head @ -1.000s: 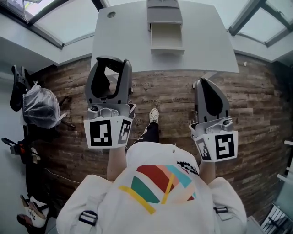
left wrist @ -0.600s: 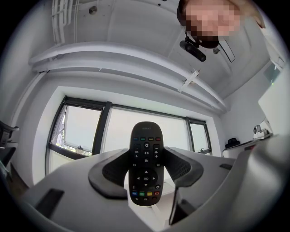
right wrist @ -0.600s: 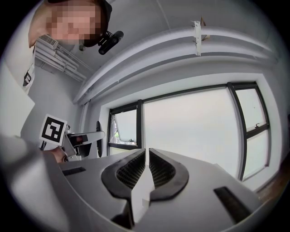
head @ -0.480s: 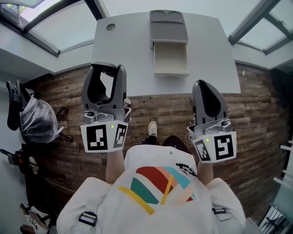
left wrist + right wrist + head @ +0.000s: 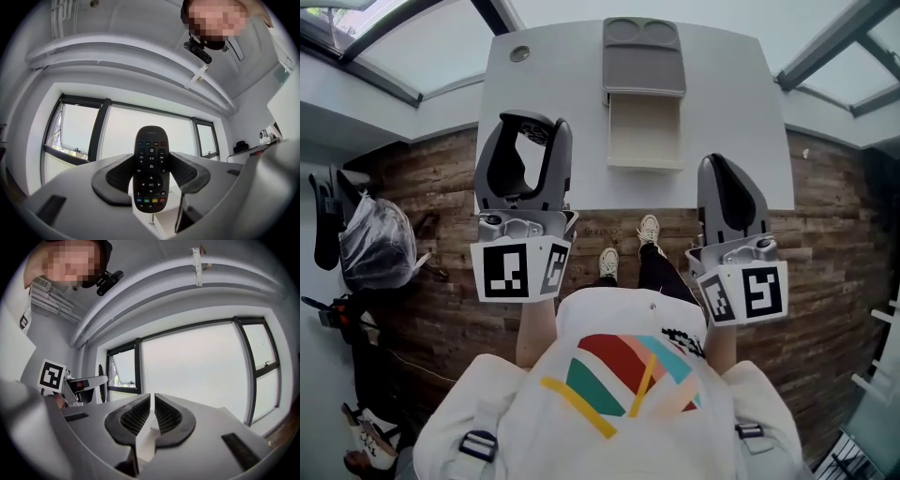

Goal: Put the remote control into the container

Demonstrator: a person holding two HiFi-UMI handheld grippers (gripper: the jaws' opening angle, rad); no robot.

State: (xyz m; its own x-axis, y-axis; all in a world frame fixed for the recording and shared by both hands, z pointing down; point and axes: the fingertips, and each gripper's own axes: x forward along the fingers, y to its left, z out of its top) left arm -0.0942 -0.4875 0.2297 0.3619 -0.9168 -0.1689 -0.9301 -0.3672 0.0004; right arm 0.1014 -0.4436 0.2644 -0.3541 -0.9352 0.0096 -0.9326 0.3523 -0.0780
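Observation:
In the left gripper view a black remote control (image 5: pixel 151 168) stands upright, buttons facing the camera, with my left gripper (image 5: pixel 151 177) shut on its lower half. In the head view that left gripper (image 5: pixel 525 127) is raised just before the near left edge of the white table (image 5: pixel 544 84). The container, a grey drawer unit (image 5: pixel 643 56), sits at the table's middle with its pale drawer (image 5: pixel 644 131) pulled open towards me. My right gripper (image 5: pixel 727 173) (image 5: pixel 152 405) is shut on nothing, off the table's near right corner.
Wooden floor (image 5: pixel 441 187) lies under me, and the person's shoes (image 5: pixel 609 262) are close to the table edge. A chair with a plastic bag (image 5: pixel 380 244) stands at the left. Windows run behind the table. A round cable hole (image 5: pixel 519 54) marks the table's far left.
The table and drawer unit have come nearer in the head view as the person stepped forward. Both grippers travelled with the body; the left one still holds the remote.

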